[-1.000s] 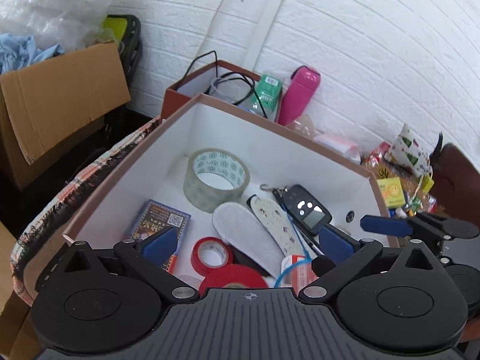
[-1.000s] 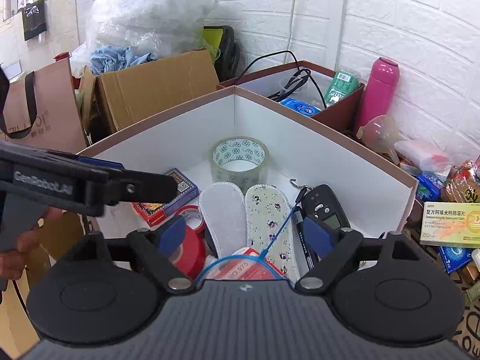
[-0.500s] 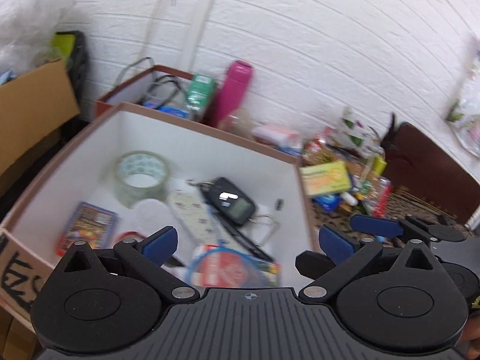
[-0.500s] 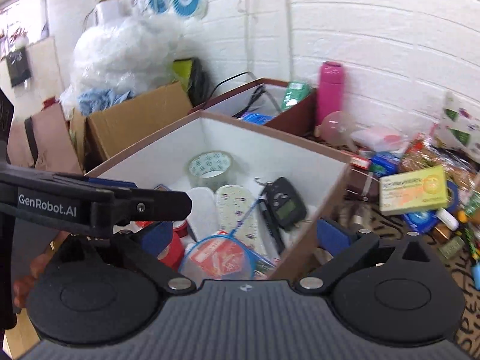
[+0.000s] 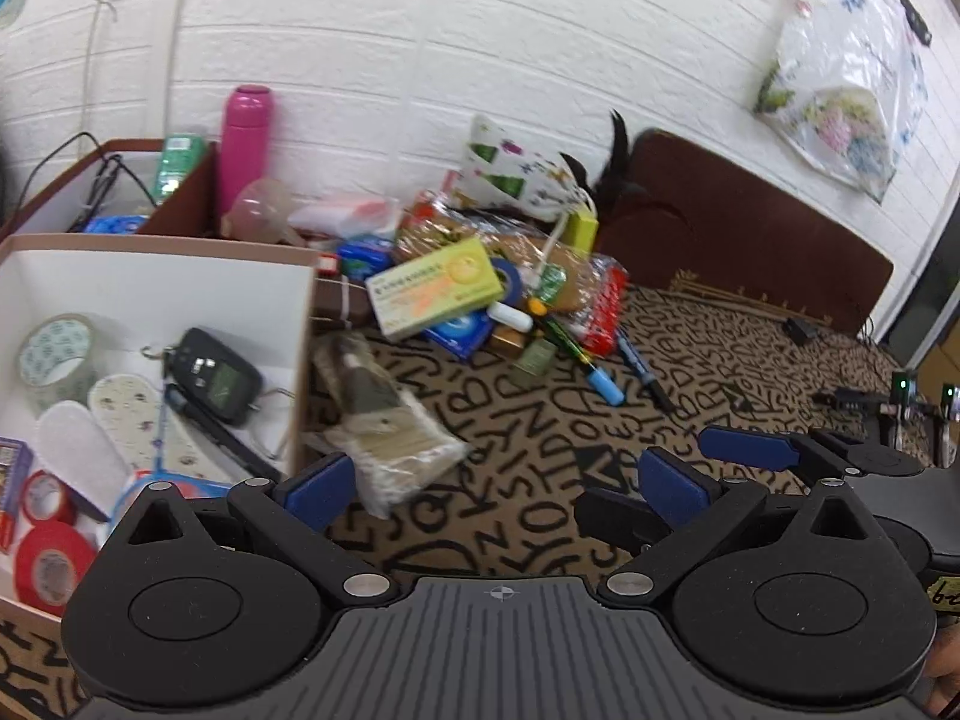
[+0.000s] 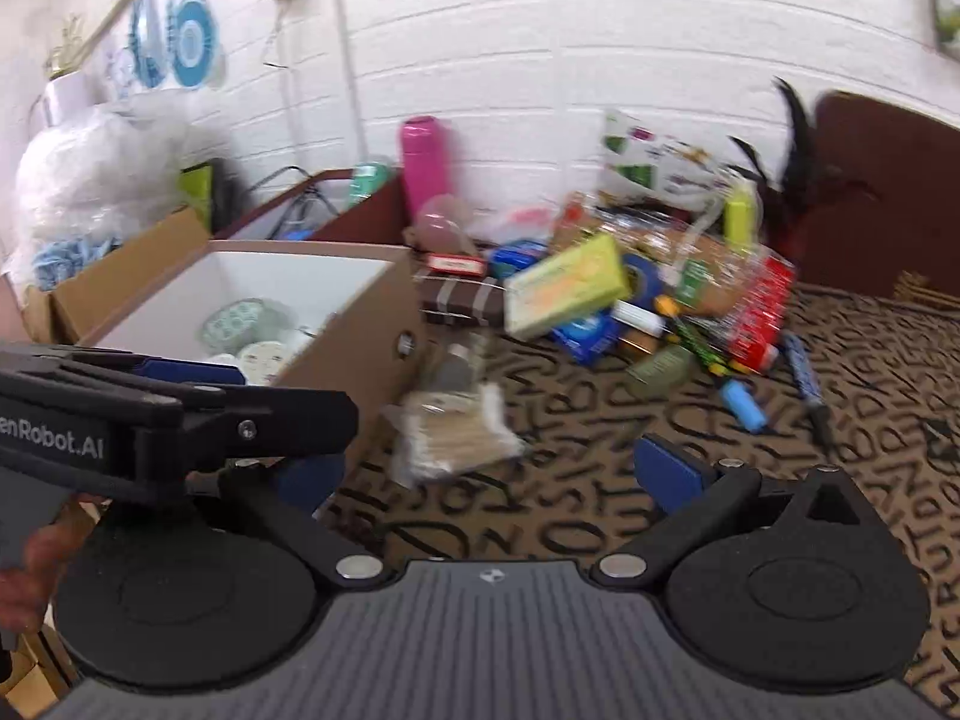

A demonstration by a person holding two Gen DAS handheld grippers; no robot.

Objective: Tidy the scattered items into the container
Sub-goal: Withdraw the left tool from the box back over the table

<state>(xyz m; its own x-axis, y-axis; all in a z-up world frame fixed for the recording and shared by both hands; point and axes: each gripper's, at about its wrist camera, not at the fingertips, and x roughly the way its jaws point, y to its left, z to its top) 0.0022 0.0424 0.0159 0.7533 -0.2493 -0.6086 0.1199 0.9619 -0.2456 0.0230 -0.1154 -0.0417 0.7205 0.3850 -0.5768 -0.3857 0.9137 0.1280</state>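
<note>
Right wrist | left gripper (image 6: 198, 402) reads "enRobot.AI" | yellow box (image 6: 564, 291) text blurred

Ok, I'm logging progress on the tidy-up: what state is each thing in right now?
Left gripper: open, empty.
Right gripper: open, empty.
White box: open-topped, partly filled.
Clear tape roll: inside the box.
Wrapped brush: on the cloth outside the box.
Yellow-green carton: tilted on the pile.
Blue marker: lying flat, outside.
</note>
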